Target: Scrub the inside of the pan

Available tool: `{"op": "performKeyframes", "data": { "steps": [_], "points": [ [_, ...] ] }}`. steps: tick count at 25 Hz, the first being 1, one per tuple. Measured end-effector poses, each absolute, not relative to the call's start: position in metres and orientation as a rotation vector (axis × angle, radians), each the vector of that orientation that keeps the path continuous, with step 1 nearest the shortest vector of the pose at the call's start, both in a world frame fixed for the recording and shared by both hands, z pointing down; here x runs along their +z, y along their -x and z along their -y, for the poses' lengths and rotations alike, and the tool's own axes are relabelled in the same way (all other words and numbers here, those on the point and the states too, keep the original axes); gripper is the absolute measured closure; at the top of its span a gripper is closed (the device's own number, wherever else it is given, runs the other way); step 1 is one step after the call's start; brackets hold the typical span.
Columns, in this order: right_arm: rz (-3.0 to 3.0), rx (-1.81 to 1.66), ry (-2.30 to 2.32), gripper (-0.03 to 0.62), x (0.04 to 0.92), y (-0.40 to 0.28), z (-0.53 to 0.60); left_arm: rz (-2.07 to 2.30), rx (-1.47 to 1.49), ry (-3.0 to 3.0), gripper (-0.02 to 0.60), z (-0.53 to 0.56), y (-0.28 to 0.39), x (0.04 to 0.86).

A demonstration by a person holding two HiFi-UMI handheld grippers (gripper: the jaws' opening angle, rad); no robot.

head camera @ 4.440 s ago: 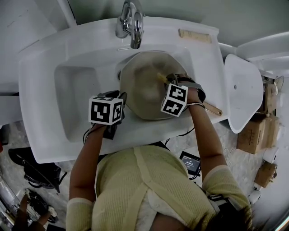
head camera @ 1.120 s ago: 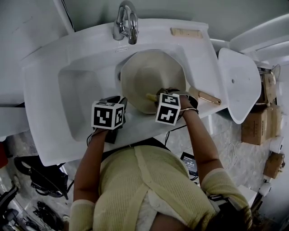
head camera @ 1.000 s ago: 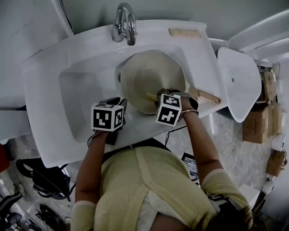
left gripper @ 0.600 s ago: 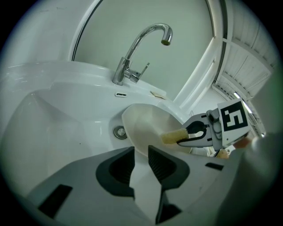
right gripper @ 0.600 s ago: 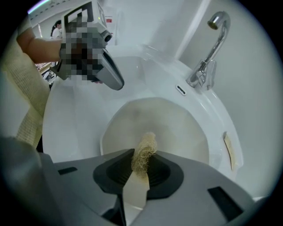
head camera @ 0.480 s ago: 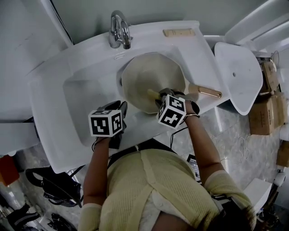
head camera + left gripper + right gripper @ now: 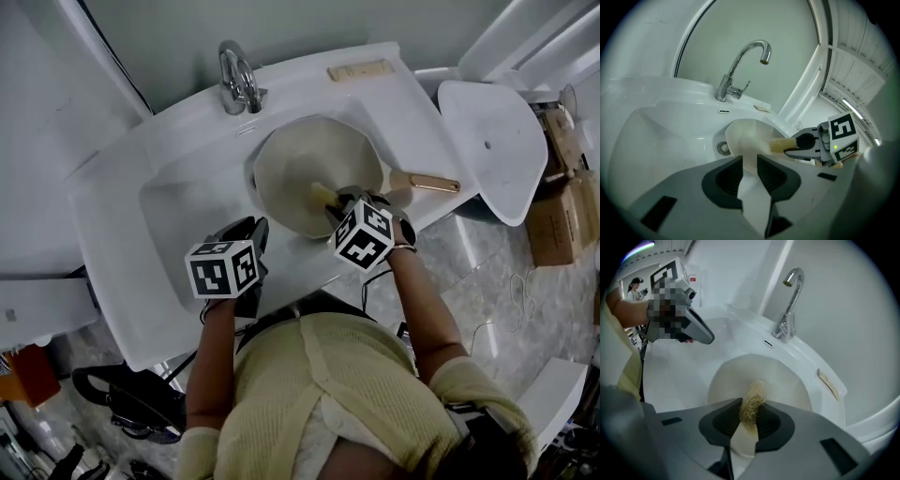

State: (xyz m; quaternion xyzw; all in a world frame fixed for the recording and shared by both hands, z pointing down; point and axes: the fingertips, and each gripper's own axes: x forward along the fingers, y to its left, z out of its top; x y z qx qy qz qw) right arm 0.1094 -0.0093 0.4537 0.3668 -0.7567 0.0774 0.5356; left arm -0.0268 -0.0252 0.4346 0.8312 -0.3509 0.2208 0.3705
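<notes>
While tight on scrubber [image 7: 753,401], right jaws.

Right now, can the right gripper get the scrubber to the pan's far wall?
Probably yes. The right gripper holds the scrubber inside the pan; its bare inside lies open ahead, and the tap stands behind the rim, clear of it.

In the head view the right gripper's [image 7: 342,203] marker cube [image 7: 364,234] covers its fingers, the scrubber's [image 7: 323,195] held end and the pan's [image 7: 305,164] rim at 5 o'clock. In the right gripper view the left gripper's [image 7: 705,336] body at 10 o'clock is blurred over. A person [image 7: 635,287] beyond it is too small to make out.
</notes>
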Motion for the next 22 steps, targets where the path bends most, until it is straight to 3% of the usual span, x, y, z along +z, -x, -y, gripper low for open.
{"op": "performKeyframes", "data": {
  "steps": [22],
  "points": [
    [2.045, 0.391, -1.265, 0.511, 0.399, -0.1, 0.01, 0.965, 0.394, -2.224, 0.502, 0.029, 0.042, 0.387]
  ]
}}
